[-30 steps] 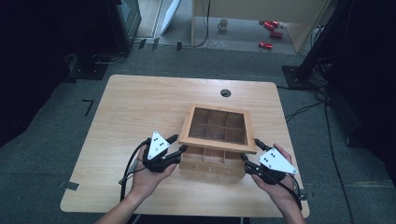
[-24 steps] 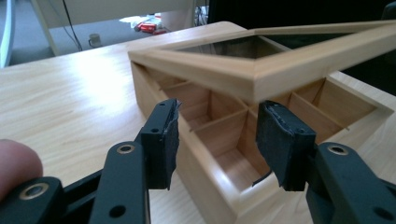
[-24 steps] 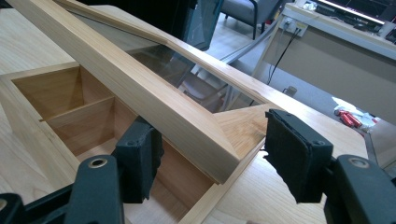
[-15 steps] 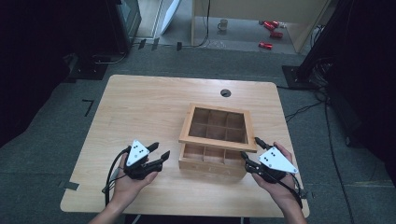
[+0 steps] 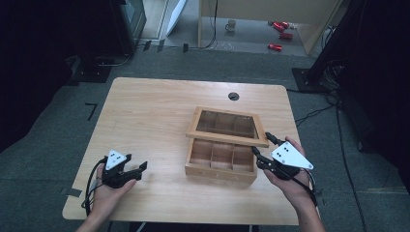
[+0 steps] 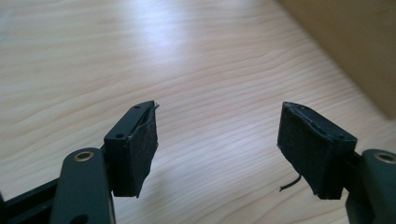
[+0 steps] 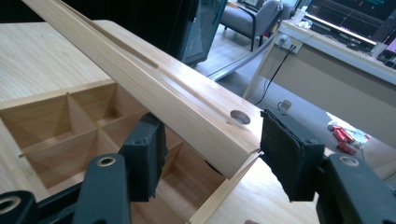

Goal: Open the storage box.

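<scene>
Left gripper [image 5: 140,167]: yours, jaws just opened, nothing held, off the box [image 5: 221,164].
Right gripper [image 7: 210,142]: jaws closing astride the lid [image 7: 154,88] corner; grip uncertain.
Risk: one-sided hold, lid may slip and drop.

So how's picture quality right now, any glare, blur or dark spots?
High view: table evenly lit, surroundings dark, slightly soft. Left gripper view: bright glare across the wood, box at top right out of focus. Right gripper view: lid and compartments sharp, near pads a little soft.

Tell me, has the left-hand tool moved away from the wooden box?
Yes. The left gripper has drawn back leftward from the wooden box toward the table corner, fingers opening, nothing between them.
</scene>
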`<move>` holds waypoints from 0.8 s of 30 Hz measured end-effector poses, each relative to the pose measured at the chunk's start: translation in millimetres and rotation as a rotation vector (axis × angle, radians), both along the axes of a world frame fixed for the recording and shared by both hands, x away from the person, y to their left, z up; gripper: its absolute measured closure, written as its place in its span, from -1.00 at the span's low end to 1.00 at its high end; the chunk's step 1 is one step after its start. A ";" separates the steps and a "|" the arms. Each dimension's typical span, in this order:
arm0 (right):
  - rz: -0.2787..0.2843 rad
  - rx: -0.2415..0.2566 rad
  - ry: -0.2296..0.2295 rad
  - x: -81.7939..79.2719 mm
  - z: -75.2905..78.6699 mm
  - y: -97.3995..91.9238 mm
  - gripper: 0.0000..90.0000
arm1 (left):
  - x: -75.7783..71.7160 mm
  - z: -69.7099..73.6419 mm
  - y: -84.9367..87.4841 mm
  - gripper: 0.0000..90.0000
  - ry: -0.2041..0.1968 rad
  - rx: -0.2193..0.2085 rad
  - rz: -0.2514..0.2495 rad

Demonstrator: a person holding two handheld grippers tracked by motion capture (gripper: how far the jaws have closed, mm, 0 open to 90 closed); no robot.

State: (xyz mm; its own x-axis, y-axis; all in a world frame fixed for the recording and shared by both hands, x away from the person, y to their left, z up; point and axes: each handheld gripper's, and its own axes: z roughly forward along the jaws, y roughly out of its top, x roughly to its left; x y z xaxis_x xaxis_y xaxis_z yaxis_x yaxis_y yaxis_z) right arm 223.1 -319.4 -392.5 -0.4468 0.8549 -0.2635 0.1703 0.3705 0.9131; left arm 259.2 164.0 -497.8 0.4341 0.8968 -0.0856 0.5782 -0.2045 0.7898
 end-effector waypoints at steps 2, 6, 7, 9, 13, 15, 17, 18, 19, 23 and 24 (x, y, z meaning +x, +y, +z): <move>0.003 -0.001 -0.003 1.4 2.0 -0.4 -0.04 | 0.3 -2.1 4.8 -0.39 0.006 0.007 0.017; 0.020 0.028 -0.009 11.2 11.7 -4.7 -0.01 | 1.0 -11.5 22.6 -0.40 0.039 0.029 0.076; 0.025 0.037 -0.010 13.6 13.5 -5.9 -0.01 | 0.8 -12.8 25.1 -0.40 0.045 0.030 0.084; 0.034 0.054 -0.014 18.9 17.4 -8.5 0.00 | 0.3 -15.1 29.1 -0.40 0.054 0.039 0.096; 0.038 0.078 -0.027 30.9 27.0 -12.5 0.04 | -0.3 -15.4 33.2 -0.40 0.057 0.037 0.113; 0.038 0.092 -0.033 37.7 31.8 -14.5 0.06 | -0.5 -15.9 33.0 -0.40 0.061 0.039 0.113; 0.035 0.098 -0.035 44.2 36.4 -16.6 0.09 | -0.8 -16.3 31.7 -0.40 0.060 0.054 0.109; 0.035 0.098 -0.035 44.2 36.4 -16.6 0.09 | -0.8 -16.3 31.7 -0.40 0.060 0.054 0.109; 0.038 0.100 -0.038 47.7 38.5 -17.6 0.10 | -1.0 -16.5 31.1 -0.40 0.060 0.060 0.109; 0.031 0.107 -0.040 61.7 46.6 -21.3 0.20 | -1.1 -17.7 30.2 -0.40 0.063 0.067 0.110; 0.031 0.107 -0.040 61.7 46.6 -21.3 0.20 | -1.1 -17.7 30.2 -0.40 0.063 0.067 0.110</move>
